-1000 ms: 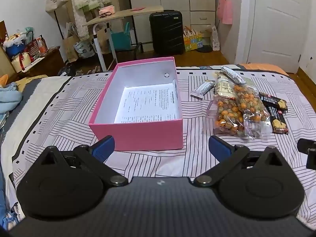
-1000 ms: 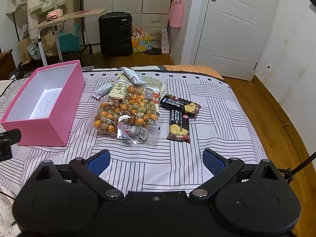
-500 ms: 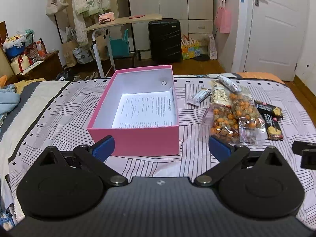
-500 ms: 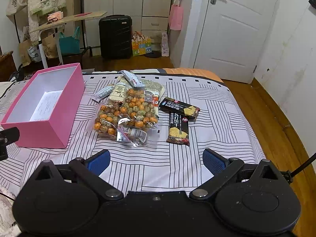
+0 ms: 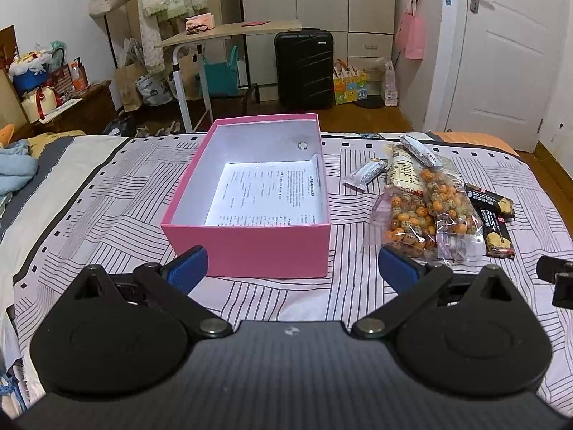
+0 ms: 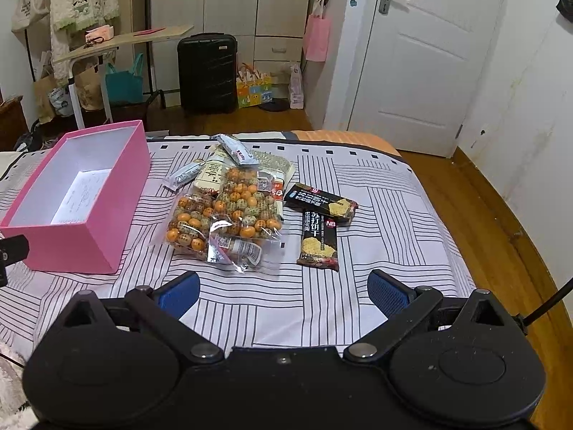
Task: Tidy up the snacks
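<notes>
An open pink box [image 5: 247, 247] [image 6: 82, 236] with a printed sheet inside lies on the striped bedspread. Right of it is a heap of snacks: clear bags of orange and speckled balls [image 5: 426, 211] [image 6: 225, 215], two black cracker packs [image 5: 496, 229] [image 6: 318, 236], a cream packet [image 6: 211, 175] and small silver bars [image 5: 365, 173] [image 6: 234, 148]. My left gripper [image 5: 292, 263] hovers open just short of the box's near wall. My right gripper [image 6: 283, 288] is open too, above bare bedspread in front of the snack heap. Neither holds anything.
The bed's right edge [image 6: 462, 251] drops to wooden floor by a white door [image 6: 422, 61]. Beyond the bed's far end stand a black suitcase [image 5: 304, 68], a folding table [image 5: 215, 36] and bags. A blue cloth [image 5: 14, 172] lies at the bed's left.
Both grippers have drawn back and risen a little, so the box and the snacks look smaller and farther. Nothing on the bed has moved, and both stay open.
</notes>
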`<state>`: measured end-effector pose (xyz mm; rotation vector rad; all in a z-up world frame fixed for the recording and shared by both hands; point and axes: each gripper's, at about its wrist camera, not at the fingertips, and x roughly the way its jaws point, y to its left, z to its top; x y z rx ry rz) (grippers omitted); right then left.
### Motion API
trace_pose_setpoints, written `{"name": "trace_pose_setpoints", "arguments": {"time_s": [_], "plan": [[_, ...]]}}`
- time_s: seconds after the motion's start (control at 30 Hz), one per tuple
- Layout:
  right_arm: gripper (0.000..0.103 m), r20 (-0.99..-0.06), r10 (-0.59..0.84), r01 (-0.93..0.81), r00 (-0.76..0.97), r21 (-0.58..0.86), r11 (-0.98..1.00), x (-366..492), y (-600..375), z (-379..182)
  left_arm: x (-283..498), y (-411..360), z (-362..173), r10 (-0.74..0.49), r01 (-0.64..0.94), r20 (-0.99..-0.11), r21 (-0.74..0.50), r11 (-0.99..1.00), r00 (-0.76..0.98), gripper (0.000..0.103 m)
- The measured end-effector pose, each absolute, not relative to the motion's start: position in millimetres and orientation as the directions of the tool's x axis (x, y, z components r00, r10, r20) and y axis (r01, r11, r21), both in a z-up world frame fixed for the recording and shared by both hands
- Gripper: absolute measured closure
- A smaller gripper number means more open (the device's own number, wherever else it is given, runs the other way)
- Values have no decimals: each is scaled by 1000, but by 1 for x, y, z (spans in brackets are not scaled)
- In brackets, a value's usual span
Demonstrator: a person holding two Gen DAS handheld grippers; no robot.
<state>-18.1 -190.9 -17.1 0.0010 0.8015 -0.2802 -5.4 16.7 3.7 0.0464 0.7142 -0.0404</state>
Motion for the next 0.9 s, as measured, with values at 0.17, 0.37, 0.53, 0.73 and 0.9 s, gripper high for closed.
{"name": "trace_pose_setpoints", "arguments": {"time_s": [0.17, 0.37, 0.53, 0.73, 0.9], "plan": [[2, -706, -253, 249, 662, -111, 962, -19, -192, -17, -5, 18, 4, -18, 52, -655, 32, 998, 755, 0], [2, -695, -255, 250, 672, -111, 962, -23, -192, -14, -7, 18, 4, -16, 56, -656, 41, 998, 755, 0], [2, -679, -240, 224, 694, -113, 968, -25, -188, -15, -11, 14, 3, -19, 71, -650, 55, 996, 760, 0], [1, -659, -209, 179, 723, -114, 977, -28, -179, -16, -17, 9, 5, -22, 93, -631, 79, 993, 775, 0], [1, -659, -210, 175, 722, -120, 977, -26, -178, -18, -18, 9, 3, -23, 94, -635, 78, 992, 772, 0]]}}
